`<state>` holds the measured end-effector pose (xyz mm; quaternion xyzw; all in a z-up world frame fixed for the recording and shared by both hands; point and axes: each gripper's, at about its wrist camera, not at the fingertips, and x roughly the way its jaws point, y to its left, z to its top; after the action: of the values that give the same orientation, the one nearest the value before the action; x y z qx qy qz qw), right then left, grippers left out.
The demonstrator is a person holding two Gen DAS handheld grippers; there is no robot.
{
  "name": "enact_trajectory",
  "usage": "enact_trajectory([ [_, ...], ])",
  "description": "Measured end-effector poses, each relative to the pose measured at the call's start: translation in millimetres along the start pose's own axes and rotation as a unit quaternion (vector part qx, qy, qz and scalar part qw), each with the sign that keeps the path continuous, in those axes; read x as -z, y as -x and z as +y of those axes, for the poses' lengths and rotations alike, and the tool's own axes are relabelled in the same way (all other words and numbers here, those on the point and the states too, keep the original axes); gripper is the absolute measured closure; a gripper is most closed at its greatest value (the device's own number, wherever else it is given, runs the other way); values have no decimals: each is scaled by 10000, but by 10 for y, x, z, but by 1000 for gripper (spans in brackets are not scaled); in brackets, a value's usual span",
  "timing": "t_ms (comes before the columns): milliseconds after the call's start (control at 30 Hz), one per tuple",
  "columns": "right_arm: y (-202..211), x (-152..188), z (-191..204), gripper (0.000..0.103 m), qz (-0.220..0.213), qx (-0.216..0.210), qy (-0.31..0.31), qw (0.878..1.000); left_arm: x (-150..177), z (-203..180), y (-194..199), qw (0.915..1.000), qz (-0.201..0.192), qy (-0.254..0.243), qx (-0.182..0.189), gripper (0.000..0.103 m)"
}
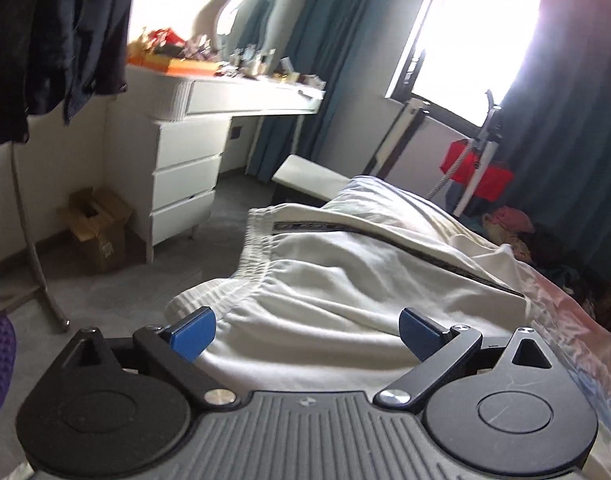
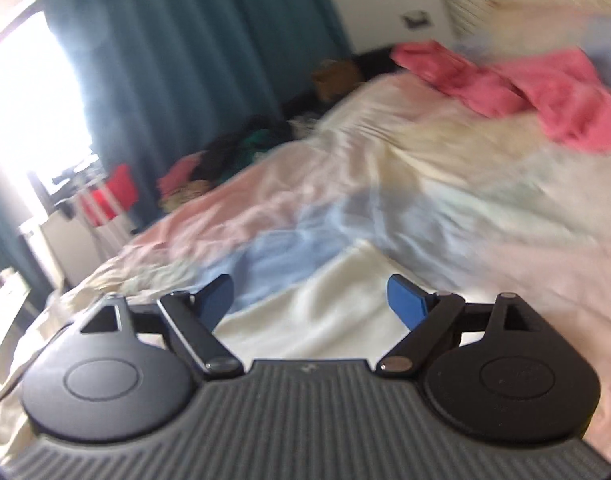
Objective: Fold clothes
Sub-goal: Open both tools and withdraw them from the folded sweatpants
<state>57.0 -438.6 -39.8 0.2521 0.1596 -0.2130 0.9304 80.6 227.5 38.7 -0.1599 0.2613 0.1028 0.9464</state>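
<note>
A white garment with an elastic waistband and a dark side stripe [image 1: 337,272] lies on the bed, waistband toward the bed's left edge. My left gripper [image 1: 307,334] is open just above it, blue pads [image 1: 195,334] wide apart, nothing held. My right gripper [image 2: 311,304] is open and empty over a white cloth [image 2: 325,304] on the pastel bedsheet [image 2: 385,184]. The right wrist view is blurred. A pink garment [image 2: 525,88] lies crumpled at the far right of the bed.
A white dresser [image 1: 185,176] with a cluttered top and mirror stands left of the bed. A cardboard box [image 1: 97,228] sits on the floor beside it. Dark clothes [image 1: 53,32] hang at top left. A pile of clothes [image 2: 225,160] and teal curtains [image 2: 177,60] lie beyond the bed.
</note>
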Motion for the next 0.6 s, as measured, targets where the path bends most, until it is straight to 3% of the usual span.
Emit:
enact_trajectory([
  [167, 255, -31, 849, 17, -24, -760, 782, 9940, -41, -585, 188, 9970, -398, -633, 183, 3],
  [333, 496, 176, 1564, 18, -105, -1453, 1306, 9807, 50, -1047, 320, 9934, -558, -914, 411, 3],
  [433, 604, 323, 1807, 18, -76, -1820, 1354, 9739, 157, -1268, 390, 9902, -575, -1164, 510, 3],
  [600, 821, 543, 1953, 18, -315, -1985, 1642, 9657, 324, -1334, 458, 9886, -640, -1162, 714, 3],
])
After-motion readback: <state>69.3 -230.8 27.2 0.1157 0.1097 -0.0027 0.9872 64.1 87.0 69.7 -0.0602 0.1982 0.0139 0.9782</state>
